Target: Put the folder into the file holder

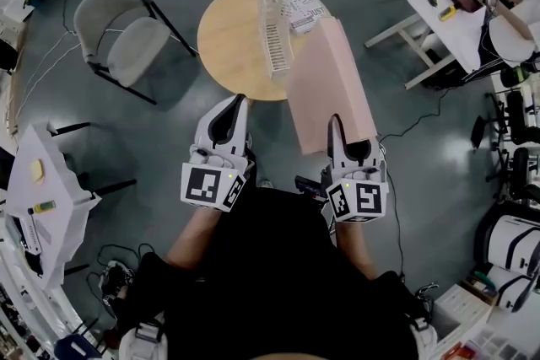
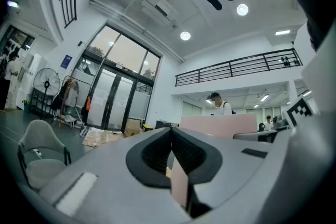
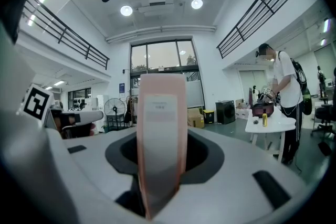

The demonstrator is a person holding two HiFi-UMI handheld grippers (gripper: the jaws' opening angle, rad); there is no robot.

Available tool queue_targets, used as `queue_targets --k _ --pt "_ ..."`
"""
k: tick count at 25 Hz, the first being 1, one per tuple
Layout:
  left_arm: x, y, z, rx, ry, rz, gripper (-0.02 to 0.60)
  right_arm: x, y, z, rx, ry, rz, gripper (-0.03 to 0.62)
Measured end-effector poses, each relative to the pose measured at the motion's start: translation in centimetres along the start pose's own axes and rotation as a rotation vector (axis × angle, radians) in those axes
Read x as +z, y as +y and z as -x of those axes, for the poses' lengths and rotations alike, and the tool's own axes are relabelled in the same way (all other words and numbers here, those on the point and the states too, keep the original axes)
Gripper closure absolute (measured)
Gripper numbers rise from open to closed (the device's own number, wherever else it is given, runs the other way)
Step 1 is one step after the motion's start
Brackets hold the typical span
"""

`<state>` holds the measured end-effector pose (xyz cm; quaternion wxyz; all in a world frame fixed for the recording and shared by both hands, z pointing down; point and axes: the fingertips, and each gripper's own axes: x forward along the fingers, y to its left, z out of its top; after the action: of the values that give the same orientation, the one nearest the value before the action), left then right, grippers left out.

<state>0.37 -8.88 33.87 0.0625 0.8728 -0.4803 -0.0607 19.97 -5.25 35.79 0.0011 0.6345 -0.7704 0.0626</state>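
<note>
Gripping a pale pink, thick cardboard folder [image 3: 161, 128] with a white spine label, your right gripper [image 1: 350, 143] has its jaws partly apart, clamped on the spine standing upright between them. Your left gripper [image 1: 236, 105] is empty, its jaws meeting at the tips.

Round wooden table [image 1: 229, 38], grey chair [image 1: 137, 43]

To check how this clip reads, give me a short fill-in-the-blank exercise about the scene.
The right tongs grip a ___ folder.
The file holder stands on a ___ table.
The left tongs hold ___.
Missing words: pink; round; nothing.
</note>
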Motion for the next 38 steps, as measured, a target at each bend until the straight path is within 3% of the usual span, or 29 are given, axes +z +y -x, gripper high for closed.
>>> queue_targets --k 17,38 --pt "-1.0 5.5 -8.4 -0.039 0.041 0.037 0.575 2.7 -0.9 -11.5 -0.023 -0.073 0.016 0.454" --pt "-1.7 9.5 -13.8 -0.103 0.06 0.054 0.576 1.9 0.2 -19.7 -0.033 -0.13 0.023 0.456"
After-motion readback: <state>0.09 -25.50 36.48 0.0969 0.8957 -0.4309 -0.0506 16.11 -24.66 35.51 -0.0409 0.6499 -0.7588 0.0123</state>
